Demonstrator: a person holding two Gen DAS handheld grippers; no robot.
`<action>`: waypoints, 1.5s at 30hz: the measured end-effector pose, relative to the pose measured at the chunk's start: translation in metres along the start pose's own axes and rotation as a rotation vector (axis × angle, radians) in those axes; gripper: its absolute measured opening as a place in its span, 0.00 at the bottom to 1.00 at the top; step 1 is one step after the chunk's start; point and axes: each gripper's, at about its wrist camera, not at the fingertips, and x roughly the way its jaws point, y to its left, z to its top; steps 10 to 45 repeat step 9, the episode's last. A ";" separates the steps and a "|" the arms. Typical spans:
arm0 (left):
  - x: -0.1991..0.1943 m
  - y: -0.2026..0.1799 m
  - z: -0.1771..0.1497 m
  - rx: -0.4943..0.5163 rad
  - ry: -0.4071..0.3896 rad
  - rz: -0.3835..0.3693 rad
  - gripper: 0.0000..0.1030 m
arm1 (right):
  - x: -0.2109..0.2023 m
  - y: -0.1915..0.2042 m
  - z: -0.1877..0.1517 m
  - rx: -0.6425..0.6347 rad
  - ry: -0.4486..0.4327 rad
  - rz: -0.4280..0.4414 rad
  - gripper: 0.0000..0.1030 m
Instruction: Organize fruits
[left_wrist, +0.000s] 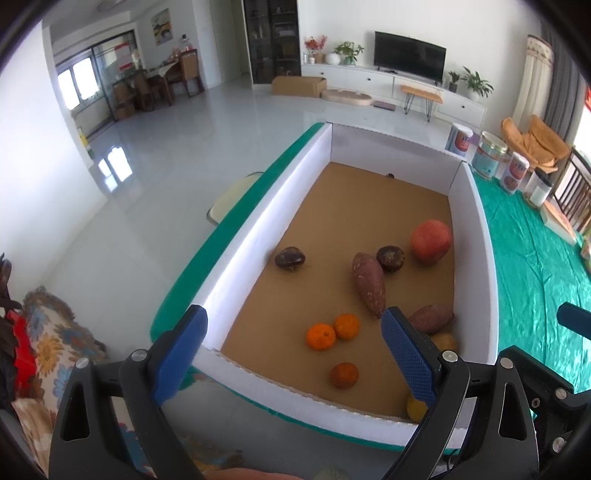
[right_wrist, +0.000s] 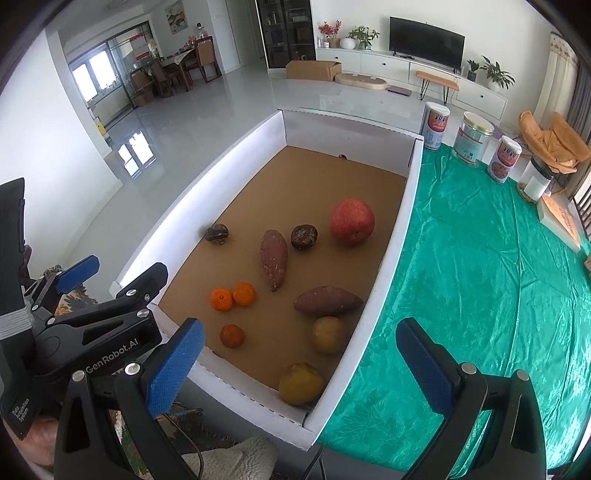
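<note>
A: Sorted yet?
B: Can't tell. Fruit scattered loose in the box (right_wrist: 391, 236): apple (right_wrist: 352, 221) at 1 o'clock, oranges (right_wrist: 232, 295) at 8. Left gripper (left_wrist: 295, 332) and right gripper (right_wrist: 299, 347) gape wide, holding nothing.

In the left wrist view the right finger (left_wrist: 406, 354) hides most of a yellow fruit (left_wrist: 415, 408) at 5 o'clock and part of a sweet potato (left_wrist: 432, 317). A small dark object (left_wrist: 390, 175) against the box's far wall is too small to tell. The cans' (right_wrist: 436, 125) labels are unreadable at 1 o'clock.
</note>
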 end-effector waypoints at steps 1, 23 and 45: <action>0.000 0.000 0.000 0.000 0.001 0.000 0.93 | 0.000 0.000 0.000 0.000 0.000 -0.001 1.00; -0.002 -0.001 -0.002 0.008 -0.014 0.001 0.94 | 0.001 0.003 -0.001 -0.003 0.005 0.005 1.00; -0.002 -0.001 -0.002 0.008 -0.014 0.001 0.94 | 0.001 0.003 -0.001 -0.003 0.005 0.005 1.00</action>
